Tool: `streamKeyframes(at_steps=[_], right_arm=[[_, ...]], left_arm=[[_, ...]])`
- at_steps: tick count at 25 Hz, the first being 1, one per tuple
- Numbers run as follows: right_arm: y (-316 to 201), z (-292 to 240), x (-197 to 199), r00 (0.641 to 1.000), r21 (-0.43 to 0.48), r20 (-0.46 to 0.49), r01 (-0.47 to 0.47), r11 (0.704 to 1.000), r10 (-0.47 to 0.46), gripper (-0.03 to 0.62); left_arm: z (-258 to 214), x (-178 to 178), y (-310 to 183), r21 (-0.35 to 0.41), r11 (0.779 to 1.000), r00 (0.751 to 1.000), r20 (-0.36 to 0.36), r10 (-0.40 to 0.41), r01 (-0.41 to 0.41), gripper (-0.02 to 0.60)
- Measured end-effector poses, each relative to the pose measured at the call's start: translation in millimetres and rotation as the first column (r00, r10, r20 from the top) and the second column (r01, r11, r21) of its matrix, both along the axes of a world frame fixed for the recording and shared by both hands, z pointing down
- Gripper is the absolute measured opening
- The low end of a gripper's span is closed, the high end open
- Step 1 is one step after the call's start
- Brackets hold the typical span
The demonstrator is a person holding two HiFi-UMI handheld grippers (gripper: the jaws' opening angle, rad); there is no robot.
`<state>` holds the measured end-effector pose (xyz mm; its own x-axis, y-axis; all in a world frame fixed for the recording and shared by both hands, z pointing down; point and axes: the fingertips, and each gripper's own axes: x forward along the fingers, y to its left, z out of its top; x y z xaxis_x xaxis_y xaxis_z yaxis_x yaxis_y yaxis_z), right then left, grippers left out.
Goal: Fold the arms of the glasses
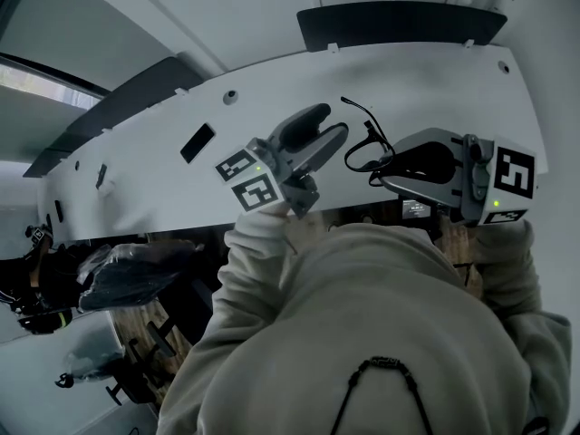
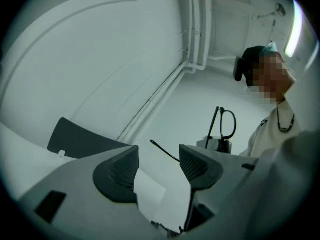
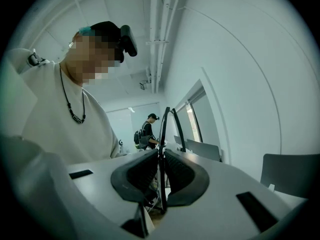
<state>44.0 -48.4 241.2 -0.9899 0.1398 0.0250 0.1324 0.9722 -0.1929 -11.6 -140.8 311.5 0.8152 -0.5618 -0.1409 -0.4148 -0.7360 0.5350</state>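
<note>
Now right gripper (image 3: pixel 160 160) pinches the glasses (image 3: pixel 169 125); at its nine o'clock, left gripper (image 2: pixel 158 157) holds its jaws spread, gripping nothing.

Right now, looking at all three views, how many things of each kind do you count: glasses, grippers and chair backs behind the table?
glasses, black: 1
grippers: 2, the left gripper open with nothing between its jaws, the right gripper shut on the glasses
dark chair backs: 2
Total: 5
</note>
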Motion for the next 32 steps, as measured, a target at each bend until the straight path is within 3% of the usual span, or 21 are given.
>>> streamKeyframes(at_steps=[8,13,15,18,23,32], right_arm=[[32,-12,-8,0.991,0.060,0.045,0.121,0.991,-0.124,0.060],[32,-5,-14,0.989,0.055,0.036,0.141,0.988,-0.143,0.060],[32,-3,-16,0.989,0.055,0.030,0.143,0.988,-0.145,0.060],[33,-5,-16,0.989,0.055,0.032,0.143,0.988,-0.144,0.060],[32,-5,-15,0.991,0.056,0.033,0.131,0.990,-0.133,0.060],[31,-4,-16,0.991,0.049,0.020,0.128,0.991,-0.130,0.060]], left_arm=[[-9,7,-4,0.010,1.000,1.000,-0.024,-0.005,0.005,0.235],[-25,-5,-3,0.044,0.999,0.989,-0.145,0.025,-0.019,0.232],[-26,-6,-3,0.041,0.999,0.988,-0.153,0.036,-0.030,0.228],[-26,-4,-2,0.043,0.999,0.992,-0.125,0.036,-0.031,0.054],[-43,-8,3,0.071,0.997,0.975,-0.218,0.035,-0.020,0.028],[-51,-5,10,0.101,0.995,0.979,-0.200,0.047,-0.027,0.023]])
